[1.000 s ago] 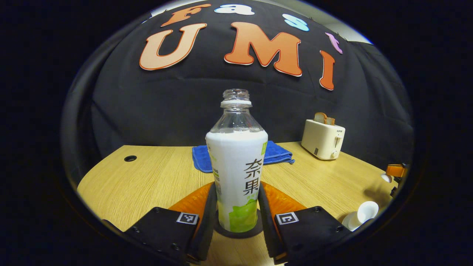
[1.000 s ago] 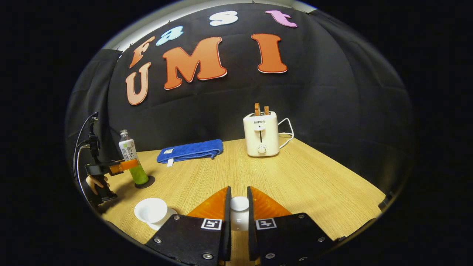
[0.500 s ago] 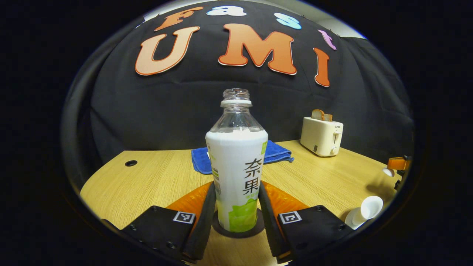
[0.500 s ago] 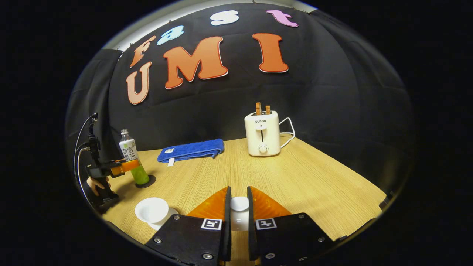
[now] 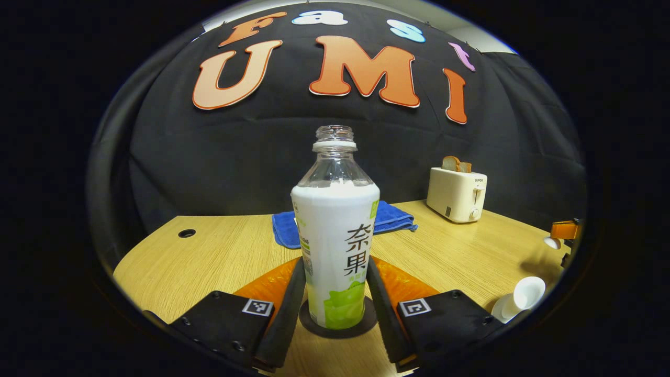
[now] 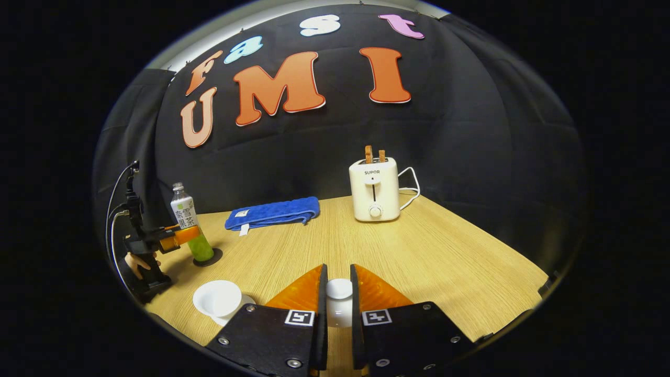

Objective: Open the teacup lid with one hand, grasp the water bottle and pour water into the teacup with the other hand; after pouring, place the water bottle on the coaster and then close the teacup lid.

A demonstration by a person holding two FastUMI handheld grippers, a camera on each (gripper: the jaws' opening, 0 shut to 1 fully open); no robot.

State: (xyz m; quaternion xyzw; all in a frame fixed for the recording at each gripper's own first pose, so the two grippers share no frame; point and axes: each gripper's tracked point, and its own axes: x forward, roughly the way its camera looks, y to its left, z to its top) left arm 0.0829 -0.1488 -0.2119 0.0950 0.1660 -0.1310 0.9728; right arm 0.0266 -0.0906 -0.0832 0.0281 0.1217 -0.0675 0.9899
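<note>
Left gripper view: left claw flanks the uncapped water bottle upright on its coaster, contact unclear. At four o'clock, the fragile teacup. Right claw pinches the slippery lid; grip its knob.

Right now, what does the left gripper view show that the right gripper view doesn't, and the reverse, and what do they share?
Left gripper view: a close look at the left gripper flanking the upright water bottle on its coaster, plus a hole in the table. Right gripper view: the right gripper shut on the teacup lid, the cord at the toaster, the hand holding the left gripper. Shared: water bottle, blue towel, toaster, open teacup.
</note>
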